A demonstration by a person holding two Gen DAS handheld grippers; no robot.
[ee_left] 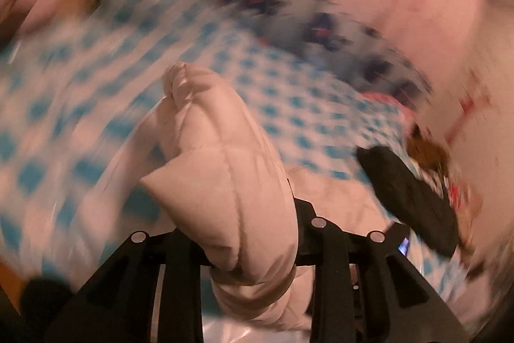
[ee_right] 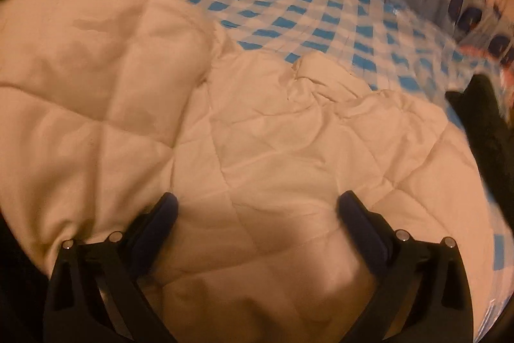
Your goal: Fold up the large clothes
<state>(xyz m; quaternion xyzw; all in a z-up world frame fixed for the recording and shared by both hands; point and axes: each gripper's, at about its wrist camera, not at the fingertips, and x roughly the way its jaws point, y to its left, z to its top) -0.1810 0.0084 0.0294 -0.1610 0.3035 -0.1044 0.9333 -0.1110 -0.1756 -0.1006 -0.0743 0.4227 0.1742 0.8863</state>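
Left tongs (ee_left: 234, 249) clamped a bunched edge of the white quilted comforter (ee_left: 221, 169), lifted off the checkered bed (ee_right: 321, 18). Right tongs (ee_right: 257, 217) gaped empty just above the comforter's spread middle (ee_right: 273, 143), nearer to the flat part.

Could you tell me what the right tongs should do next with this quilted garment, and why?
Probably lower the right tongs and close them on the white quilted garment right beneath them. Their jaws stand wide open above the fabric and hold nothing, while the left tongs already grip a bunched fold of it over the blue checkered cover. A second grip would let both hands carry the fold.
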